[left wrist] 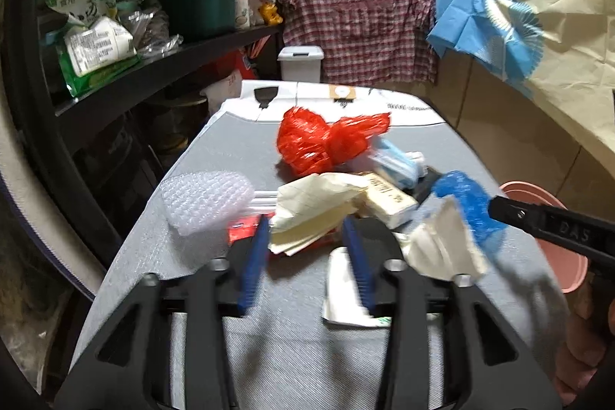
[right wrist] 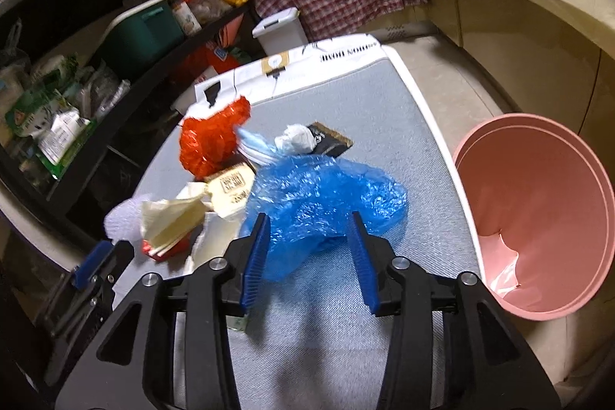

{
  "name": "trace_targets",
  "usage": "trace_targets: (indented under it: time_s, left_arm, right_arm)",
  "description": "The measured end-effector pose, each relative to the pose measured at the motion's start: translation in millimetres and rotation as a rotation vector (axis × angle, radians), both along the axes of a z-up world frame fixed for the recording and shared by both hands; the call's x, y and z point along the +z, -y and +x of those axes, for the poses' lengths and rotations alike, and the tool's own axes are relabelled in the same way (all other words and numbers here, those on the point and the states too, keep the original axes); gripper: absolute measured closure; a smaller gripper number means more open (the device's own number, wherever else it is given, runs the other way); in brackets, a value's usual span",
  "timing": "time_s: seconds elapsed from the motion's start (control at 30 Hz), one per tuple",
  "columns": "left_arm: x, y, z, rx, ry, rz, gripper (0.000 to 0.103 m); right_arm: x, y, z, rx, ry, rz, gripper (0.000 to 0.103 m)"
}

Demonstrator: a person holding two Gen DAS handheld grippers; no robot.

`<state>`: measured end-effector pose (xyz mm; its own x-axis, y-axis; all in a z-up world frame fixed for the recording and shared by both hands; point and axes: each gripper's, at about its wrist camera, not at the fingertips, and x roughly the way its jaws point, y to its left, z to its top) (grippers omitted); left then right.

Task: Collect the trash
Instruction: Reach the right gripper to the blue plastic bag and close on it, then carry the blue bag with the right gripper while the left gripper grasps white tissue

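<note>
Grey cloth covers the table (right wrist: 384, 110) you work over, with dark shelves (left wrist: 165, 64) of packets to its left and a checked shirt (left wrist: 357, 22) hanging behind. Little print reads clearly: letters on the white sheet at the far edge are too blurred, and the cream packet (right wrist: 230, 189) bears a label you cannot make out. Your pink bin (right wrist: 538, 214) stands just off the table's right edge; only your right view shows its inside, which looks bare. Your right gripper (right wrist: 309, 256) stands half open, its pads either side of the blue plastic bag (right wrist: 326, 195) without pinching it. Your left gripper (left wrist: 307, 256) is open on nothing, with crumpled cream paper (left wrist: 311, 214) ahead. Bubble wrap (left wrist: 207, 198) and the red bag (left wrist: 323, 141) lie nearby.
</note>
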<state>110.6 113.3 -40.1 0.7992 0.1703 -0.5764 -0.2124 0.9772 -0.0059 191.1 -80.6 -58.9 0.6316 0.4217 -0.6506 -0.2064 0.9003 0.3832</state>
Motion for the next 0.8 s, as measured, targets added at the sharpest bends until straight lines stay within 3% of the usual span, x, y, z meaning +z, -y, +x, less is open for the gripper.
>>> trace_targets:
  time_s: [0.03,0.23,0.33,0.5,0.8]
  left_arm:
    - [-2.7,-5.1,4.8,0.007,-0.005,-0.006,0.048]
    - [-14.5,-15.4,25.5,0.002,-0.044,-0.020,0.046]
    - [-19.5,-18.8,33.7,0.007,-0.063,-0.034,0.046]
    - [-26.6,-18.8,40.6,0.005,-0.096,-0.037,0.046]
    - [-27.2,-25.0,36.6,0.000,-0.115,-0.082,0.089]
  right_arm:
    - [-3.7,-2.6,3.1,0.004,-0.009,-0.006,0.059]
    - [-14.0,-10.7,9.0,0.030,-0.021,-0.050,0.060]
    - [-18.6,-11.4,10.1,0.046,-0.025,-0.062,0.071]
    - [-25.0,-12.2,9.9,0.060,-0.030,-0.087,0.099]
    - [-12.5,-12.1,0.1,0.065,0.031,-0.094,0.102]
